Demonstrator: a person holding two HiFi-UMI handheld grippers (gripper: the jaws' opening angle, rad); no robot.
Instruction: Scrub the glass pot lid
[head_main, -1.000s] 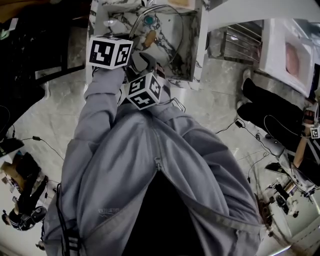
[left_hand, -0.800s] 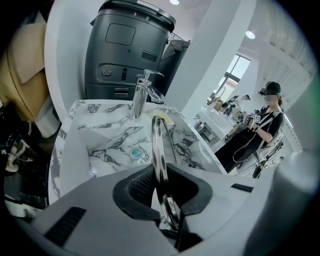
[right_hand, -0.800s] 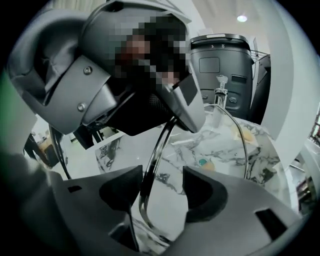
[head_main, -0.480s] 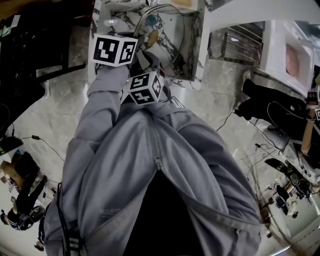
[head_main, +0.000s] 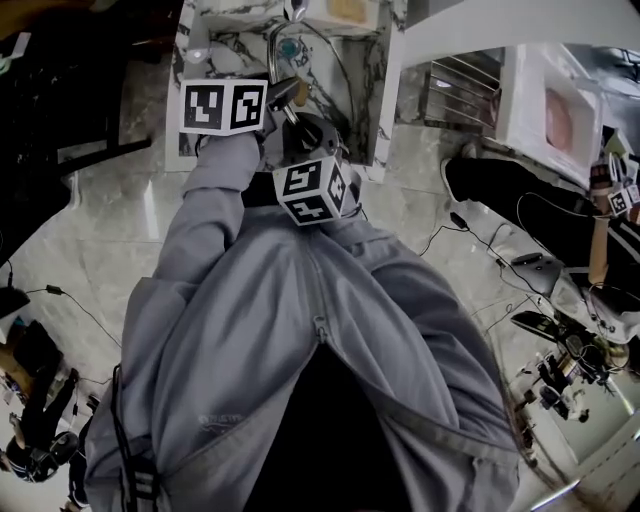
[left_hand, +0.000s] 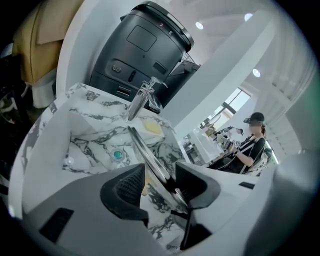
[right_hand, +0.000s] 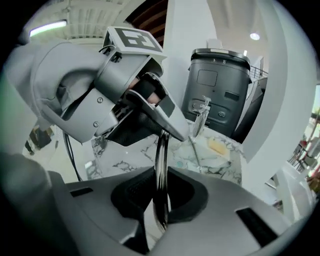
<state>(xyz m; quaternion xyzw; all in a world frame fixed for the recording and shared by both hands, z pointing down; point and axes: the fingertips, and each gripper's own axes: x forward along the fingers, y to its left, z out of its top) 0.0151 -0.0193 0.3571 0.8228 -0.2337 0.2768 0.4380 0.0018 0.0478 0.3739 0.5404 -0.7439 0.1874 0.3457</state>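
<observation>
Holds the glass pot lid edge-on above the sink with the right gripper: jaws just now closing, pads pressed on the rim from both sides. Lets go with the left gripper: jaws just now opening, standing apart, the rim passing between them close to one pad, with no squeeze to be seen. Reads as a handover from left to right above the sink.

Leaves the yellow sponge lying at the back edge of the sink, just beside the foot of the faucet, touched by neither gripper. Shows no foam and no running water in the sink, only the drain plug on the sink floor.

Judging from this: scrubbing not under way, with nothing on the lid to prove any rubbing done. Left to do, probably: fetching the sponge with the freed left gripper, rubbing both faces of the lid over the sink, then rinsing under the faucet.
</observation>
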